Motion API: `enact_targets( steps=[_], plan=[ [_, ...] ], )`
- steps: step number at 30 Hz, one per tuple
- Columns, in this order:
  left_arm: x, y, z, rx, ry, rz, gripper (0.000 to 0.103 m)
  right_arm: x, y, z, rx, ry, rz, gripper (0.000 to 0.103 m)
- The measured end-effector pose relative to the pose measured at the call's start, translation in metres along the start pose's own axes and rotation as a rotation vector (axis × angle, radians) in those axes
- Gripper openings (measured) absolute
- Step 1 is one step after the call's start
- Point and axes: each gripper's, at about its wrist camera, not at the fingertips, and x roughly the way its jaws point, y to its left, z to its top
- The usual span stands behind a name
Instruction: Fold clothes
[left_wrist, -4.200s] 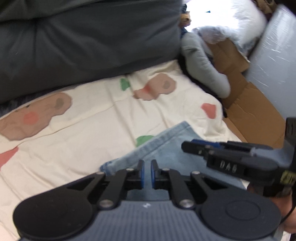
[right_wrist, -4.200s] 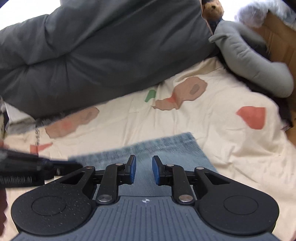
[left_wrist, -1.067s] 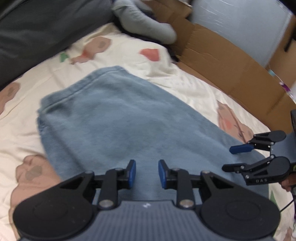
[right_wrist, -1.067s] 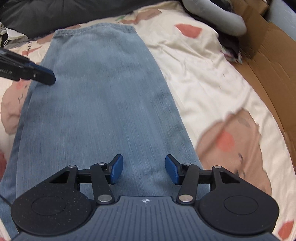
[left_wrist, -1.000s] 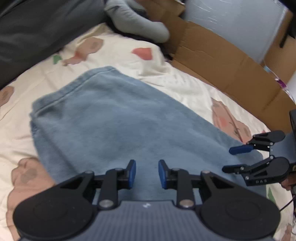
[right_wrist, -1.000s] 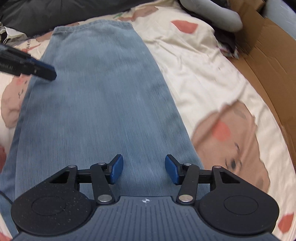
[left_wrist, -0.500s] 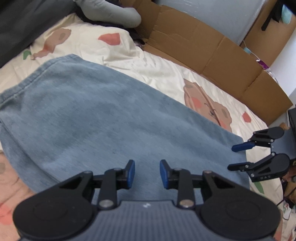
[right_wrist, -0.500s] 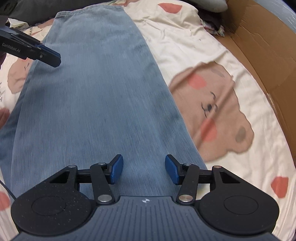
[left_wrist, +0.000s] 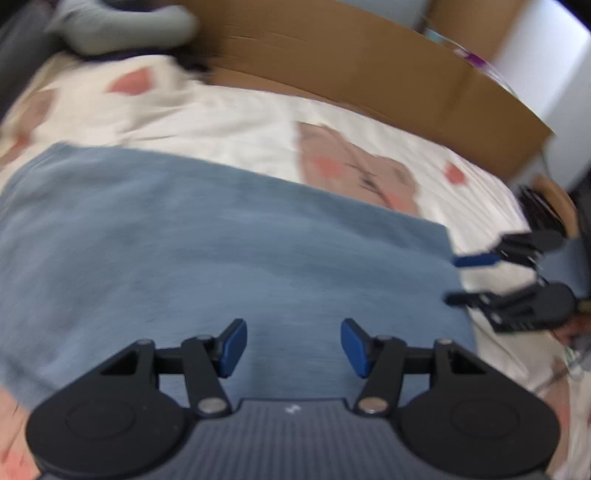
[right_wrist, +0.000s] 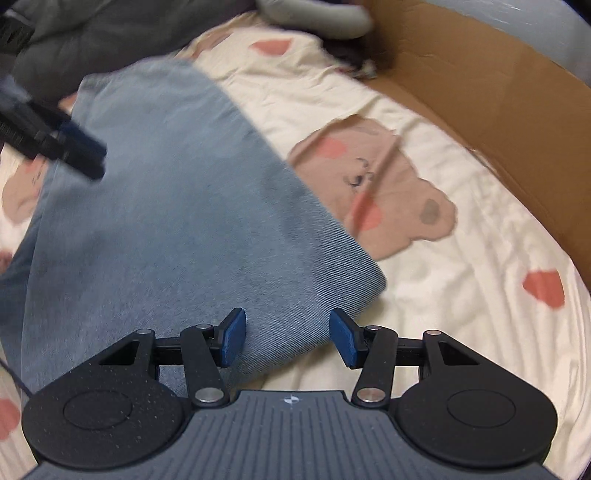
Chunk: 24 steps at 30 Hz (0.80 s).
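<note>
Light blue jeans (left_wrist: 221, 251) lie flat along a cream bedsheet (left_wrist: 240, 125) printed with bears and hearts. My left gripper (left_wrist: 293, 347) is open and empty over the denim. My right gripper (right_wrist: 286, 338) is open and empty over the near corner of the jeans (right_wrist: 166, 206), where the fabric ends on the sheet (right_wrist: 461, 295). In the left wrist view the right gripper (left_wrist: 476, 278) shows at the right, just past the jeans' end. In the right wrist view the left gripper's fingers (right_wrist: 74, 147) show at the left over the denim.
Brown cardboard (left_wrist: 369, 62) walls the far side of the bed and also shows in the right wrist view (right_wrist: 498, 103). A grey pillow (left_wrist: 122, 22) and a dark grey duvet (right_wrist: 92, 33) lie at the head of the bed.
Both grippers have moved down the jeans toward their near end. The left jaws have opened wider. The right gripper now sits over the jeans' corner.
</note>
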Motion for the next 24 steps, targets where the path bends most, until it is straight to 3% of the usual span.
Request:
enact_targets(
  steps=[4,6,14,18,24],
  plan=[
    [0.014,-0.019,0.01,0.071,0.049,-0.013,0.058,-0.002,-0.017,-0.01,0.156,-0.088,-0.02,0.039],
    [0.023,-0.025,0.018,0.086,0.076,-0.011,0.052,-0.001,-0.022,-0.011,0.205,-0.115,-0.021,0.036],
    [0.052,-0.06,0.062,0.233,0.102,-0.05,0.037,0.007,-0.032,-0.007,0.214,-0.147,-0.047,0.026],
    [0.071,-0.073,0.08,0.269,0.109,-0.052,0.02,0.007,-0.037,-0.011,0.233,-0.16,-0.05,0.019],
    [0.097,-0.09,0.096,0.27,0.116,-0.08,0.012,-0.001,-0.04,-0.003,0.244,-0.213,-0.029,0.014]
  ],
)
